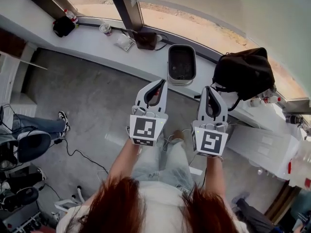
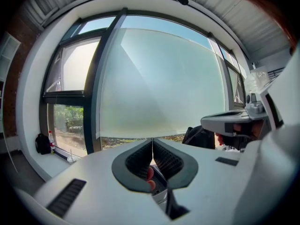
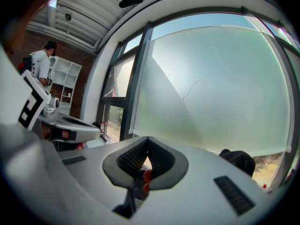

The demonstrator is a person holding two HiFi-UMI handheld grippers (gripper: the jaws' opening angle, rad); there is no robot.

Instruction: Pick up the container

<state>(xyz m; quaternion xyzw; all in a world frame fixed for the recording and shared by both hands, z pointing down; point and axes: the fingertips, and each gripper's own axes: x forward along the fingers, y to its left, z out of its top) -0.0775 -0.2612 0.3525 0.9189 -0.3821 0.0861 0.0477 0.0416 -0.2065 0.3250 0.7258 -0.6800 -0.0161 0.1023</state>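
Observation:
The container (image 1: 181, 64) is a grey rectangular tub with a dark inside, standing on the white window ledge (image 1: 97, 45) in the head view. My left gripper (image 1: 161, 83) is held in the air just short of the ledge, below and left of the tub, with its jaws shut and empty. My right gripper (image 1: 206, 88) is level with it, below and right of the tub, also shut on nothing. In the left gripper view the left gripper (image 2: 152, 139) points at the frosted window. The right gripper (image 3: 147, 138) faces the same pane in the right gripper view. Neither touches the tub.
A black bag (image 1: 244, 72) sits on the ledge right of the tub. Further left on the ledge are a brown pouch (image 1: 145, 39), a cup (image 1: 105, 29) and a small black bag (image 1: 63, 26). A white table (image 1: 265, 147) stands at right. A seated person's legs (image 1: 41, 125) and cables lie at left.

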